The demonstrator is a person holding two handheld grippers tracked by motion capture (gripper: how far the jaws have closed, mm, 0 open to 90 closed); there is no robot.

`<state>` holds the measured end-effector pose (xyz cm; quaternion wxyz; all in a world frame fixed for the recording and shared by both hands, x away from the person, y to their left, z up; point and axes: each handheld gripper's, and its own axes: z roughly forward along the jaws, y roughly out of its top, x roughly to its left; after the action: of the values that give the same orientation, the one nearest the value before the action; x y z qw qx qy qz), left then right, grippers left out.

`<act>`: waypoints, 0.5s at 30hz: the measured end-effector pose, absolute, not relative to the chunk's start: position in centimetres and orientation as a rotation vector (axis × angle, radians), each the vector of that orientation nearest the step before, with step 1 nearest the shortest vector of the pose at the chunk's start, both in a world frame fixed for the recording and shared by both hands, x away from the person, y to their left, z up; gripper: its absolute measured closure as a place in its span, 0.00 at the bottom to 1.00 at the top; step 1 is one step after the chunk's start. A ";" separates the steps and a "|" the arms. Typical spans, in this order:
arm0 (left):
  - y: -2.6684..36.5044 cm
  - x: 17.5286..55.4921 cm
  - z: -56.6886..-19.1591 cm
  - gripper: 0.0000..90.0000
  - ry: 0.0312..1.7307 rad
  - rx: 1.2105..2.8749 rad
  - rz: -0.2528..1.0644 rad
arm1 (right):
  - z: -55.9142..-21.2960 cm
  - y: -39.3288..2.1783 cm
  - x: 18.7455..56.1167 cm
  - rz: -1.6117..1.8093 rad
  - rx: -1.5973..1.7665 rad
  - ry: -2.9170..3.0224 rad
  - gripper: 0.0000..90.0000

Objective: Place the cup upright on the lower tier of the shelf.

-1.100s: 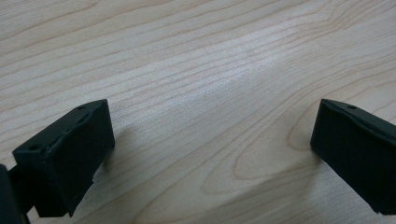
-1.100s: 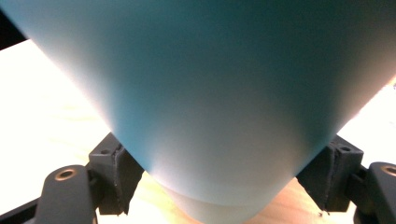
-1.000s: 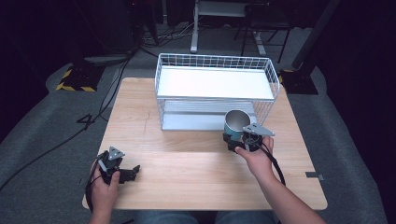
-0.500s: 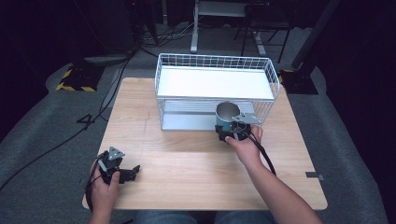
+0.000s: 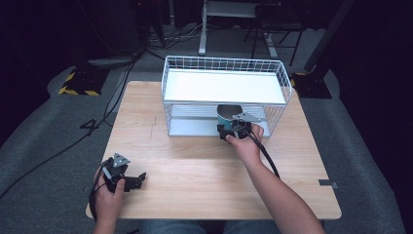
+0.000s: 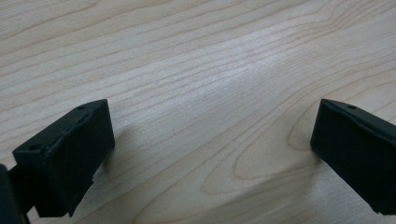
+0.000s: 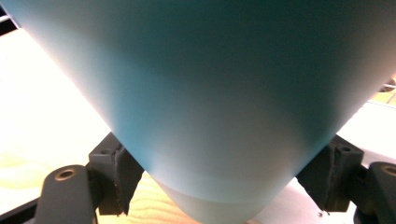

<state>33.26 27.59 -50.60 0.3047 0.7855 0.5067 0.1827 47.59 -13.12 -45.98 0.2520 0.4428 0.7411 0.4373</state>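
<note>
A teal cup (image 5: 227, 116) with a dark inside is held at the open front of the white wire rack (image 5: 176, 68), at its lower shelf (image 5: 195, 127). My right gripper (image 5: 233, 130) is shut on the cup; in the right gripper view the teal cup (image 7: 210, 93) sits wedged between both black pads (image 7: 114, 172). My left gripper (image 5: 138, 180) rests low over the wooden table (image 5: 195, 180) near the front left corner. It is open, and its fingers (image 6: 70, 154) stand wide apart over bare wood.
The wire rack has a white upper shelf (image 5: 224, 87) and stands at the back middle of the table. Cables trail from both grippers. Dark floor, cables and a yellow-black striped block (image 5: 78, 83) lie beyond the table's left edge.
My right gripper has carried the cup forward and left, from in front of the rack's right end to the lower shelf opening. The left gripper has not moved.
</note>
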 end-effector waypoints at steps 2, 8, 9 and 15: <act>27.6 33.3 -50.6 0.00 1.343 2.079 0.482 | -46.1 -12.8 47.8 1.180 1.210 2.019 0.27; 27.6 33.3 -50.6 0.00 1.340 2.081 0.482 | -46.8 -12.1 48.8 1.176 1.223 2.012 0.27; 27.6 33.3 -50.6 0.00 1.340 2.081 0.481 | -47.0 -12.0 49.1 1.179 1.234 2.006 0.27; 27.5 33.4 -50.6 0.00 1.340 2.081 0.482 | -47.7 -11.8 50.0 1.173 1.248 1.996 0.27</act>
<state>33.35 27.54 -50.61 0.3050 0.7859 0.5062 0.1819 50.02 -11.76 -47.67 0.2530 0.4589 0.7343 0.4315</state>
